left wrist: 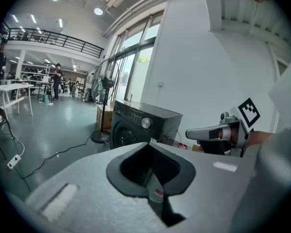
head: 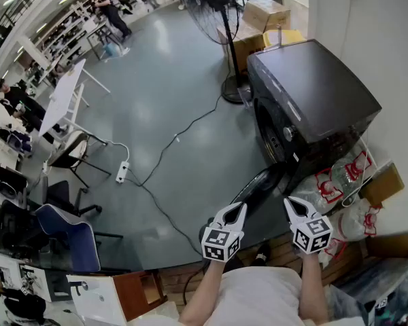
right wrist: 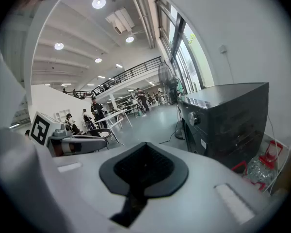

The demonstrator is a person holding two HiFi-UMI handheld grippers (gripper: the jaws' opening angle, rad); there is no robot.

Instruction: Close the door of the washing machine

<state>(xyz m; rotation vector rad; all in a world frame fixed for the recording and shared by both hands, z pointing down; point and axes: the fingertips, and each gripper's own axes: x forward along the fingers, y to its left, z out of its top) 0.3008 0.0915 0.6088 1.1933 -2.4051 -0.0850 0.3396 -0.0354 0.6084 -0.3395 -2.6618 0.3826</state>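
Observation:
A dark grey front-loading washing machine [head: 313, 100] stands against the white wall at the right. Its round door [head: 262, 185] hangs swung open toward me, low at the machine's front, leaving the drum opening [head: 268, 131] uncovered. My left gripper [head: 236, 210] and right gripper [head: 291, 206] are held side by side just short of the door, both shut and empty, touching nothing. The left gripper view shows its shut jaws [left wrist: 150, 171], the machine [left wrist: 140, 127] beyond and the right gripper [left wrist: 203, 132] beside it. The right gripper view has its shut jaws [right wrist: 144, 166] and the machine [right wrist: 228, 120] to the right.
Plastic bags [head: 340, 182] lie right of the machine. A standing fan [head: 214, 12] and cardboard boxes [head: 265, 15] are behind it. A power strip [head: 122, 172] and its cable cross the grey floor. Chairs [head: 68, 229] and a white table [head: 61, 97] stand left; people are farther back.

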